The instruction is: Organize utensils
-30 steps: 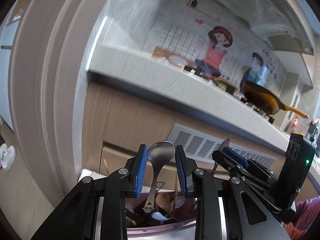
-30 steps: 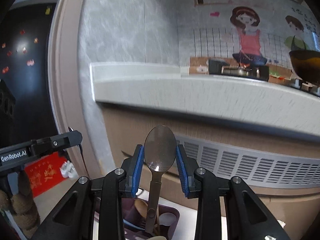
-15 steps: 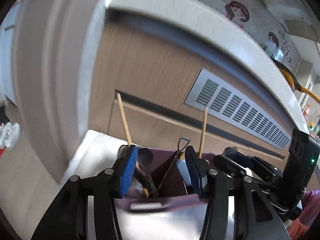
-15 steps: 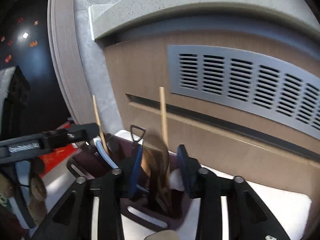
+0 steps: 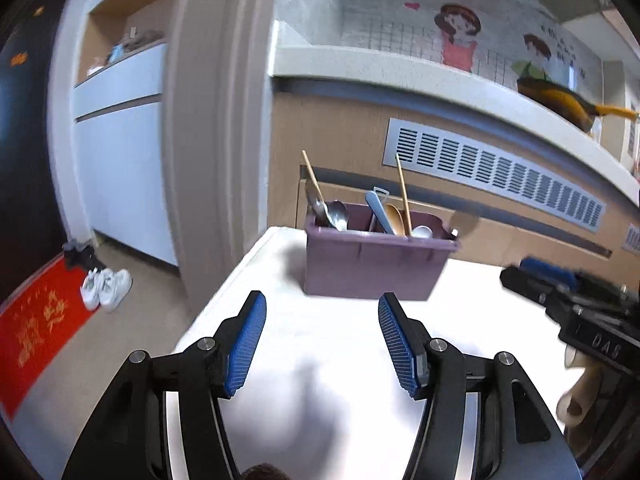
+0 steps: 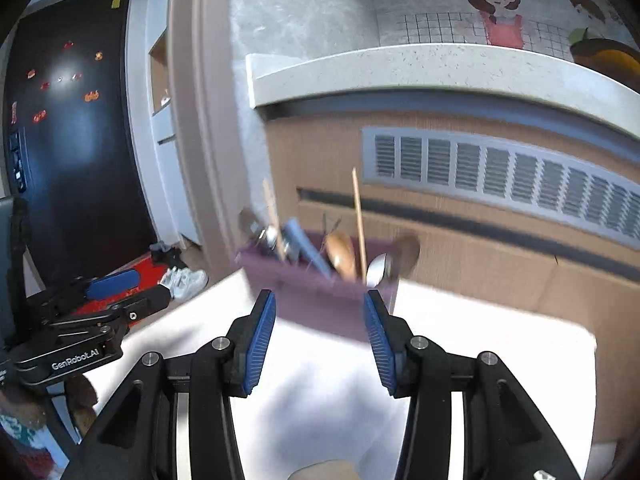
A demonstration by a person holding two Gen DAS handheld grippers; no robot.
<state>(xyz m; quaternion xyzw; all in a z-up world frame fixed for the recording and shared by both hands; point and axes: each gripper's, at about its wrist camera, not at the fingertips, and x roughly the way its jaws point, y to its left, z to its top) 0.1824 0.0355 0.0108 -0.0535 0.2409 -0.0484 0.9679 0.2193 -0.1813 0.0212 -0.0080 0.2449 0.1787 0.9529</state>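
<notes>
Utensils are standing together in a purple bin (image 5: 372,264) that is sitting at the far edge of a white table (image 5: 320,344), close against the wooden cabinet front (image 5: 340,136) with its grey vent grille (image 5: 492,176). Two wooden chopsticks (image 5: 403,192) are poking up above the rest, one leaning left and one near upright. Metal spoons (image 5: 336,214) are crowding the bin's left end, a pale blue handle (image 5: 378,210) is leaning across the middle, a wooden spoon (image 5: 394,219) is resting beside it, and a white spoon bowl (image 5: 422,232) is showing at the right end.

Nearer to me, the left gripper (image 5: 320,338) is hovering over the bare tabletop short of the bin, its blue-padded jaws opening wide with nothing between them. The right gripper (image 6: 319,332) is hanging just in front of the bin too, its jaws parted and empty, the bin's purple wall (image 6: 320,300) showing blurred beyond them. From the left camera the right gripper's black body is reaching in from the right side, with a person's fingers (image 5: 576,396) curling under it.

Off to the left, white sneakers (image 5: 106,288) are lying on the floor beside a red mat (image 5: 36,332). An orange pan (image 5: 560,102) is sitting up on the counter (image 5: 400,70).
</notes>
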